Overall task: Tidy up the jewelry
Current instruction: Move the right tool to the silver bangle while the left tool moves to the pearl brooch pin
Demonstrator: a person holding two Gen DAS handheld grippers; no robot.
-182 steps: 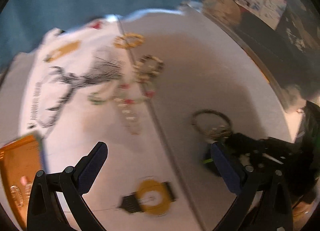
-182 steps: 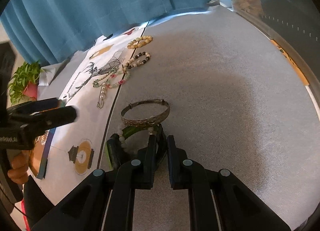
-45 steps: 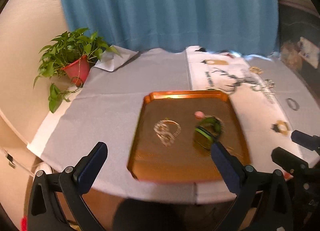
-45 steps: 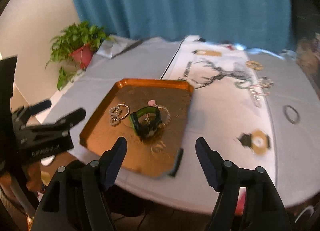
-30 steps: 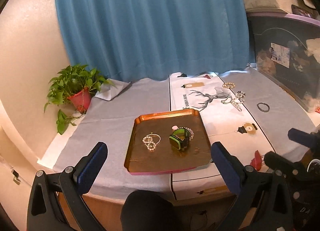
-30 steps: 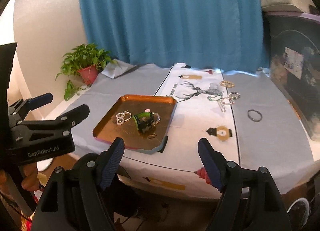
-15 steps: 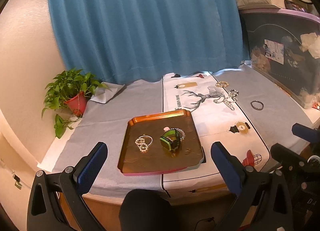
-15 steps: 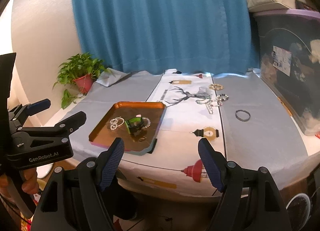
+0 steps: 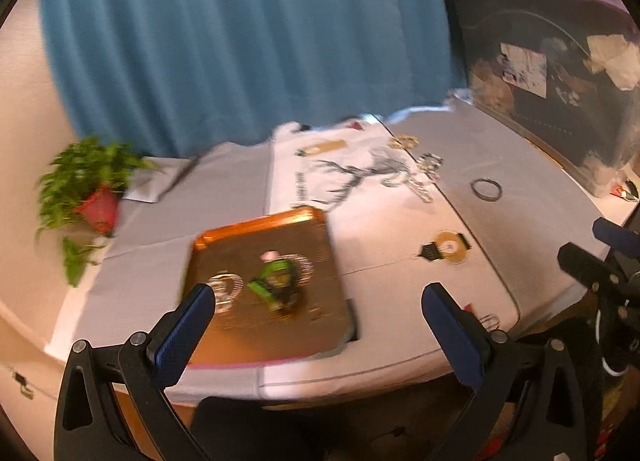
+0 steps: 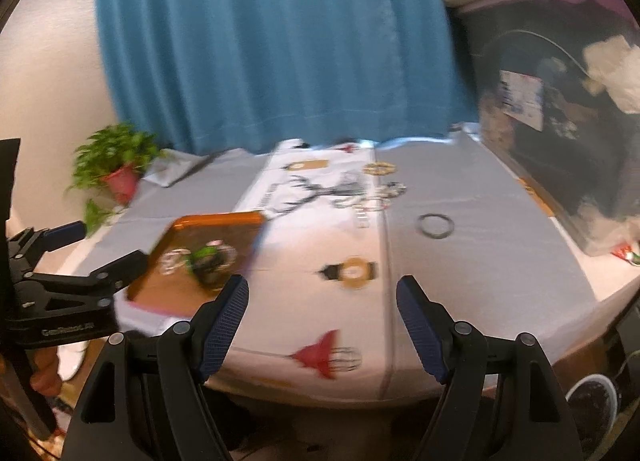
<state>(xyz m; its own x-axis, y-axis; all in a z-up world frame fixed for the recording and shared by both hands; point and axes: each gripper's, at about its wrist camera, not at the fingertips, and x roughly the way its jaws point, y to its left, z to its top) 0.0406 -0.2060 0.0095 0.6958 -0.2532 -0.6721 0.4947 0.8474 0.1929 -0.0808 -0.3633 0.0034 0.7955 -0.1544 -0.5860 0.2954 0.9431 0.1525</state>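
Observation:
An orange tray (image 9: 320, 325) (image 10: 240, 227) sits near the table's front edge. It holds a green bangle (image 9: 274, 281) (image 10: 204, 255) and pale bead bracelets (image 9: 226, 289). A dark ring bangle (image 9: 485, 188) (image 10: 435, 226) lies on the grey cloth at the right. Several bead bracelets (image 9: 420, 173) (image 10: 380, 191) lie at the back on the white deer-print cloth. My left gripper (image 9: 316, 325) is open and empty, in front of the table. My right gripper (image 10: 322, 319) is open and empty, also off the table's front edge.
A potted plant (image 9: 92, 189) (image 10: 116, 161) stands at the table's left. A blue curtain (image 10: 272, 45) hangs behind. A dark storage bin (image 9: 560, 109) (image 10: 560, 141) stands at the right. The right gripper shows in the left view (image 9: 600, 261); the left gripper shows in the right view (image 10: 68, 281).
Both views have moved closer to the table and are blurred by motion. Both grippers stay open and empty. The jewelry on the table and in the tray has not moved.

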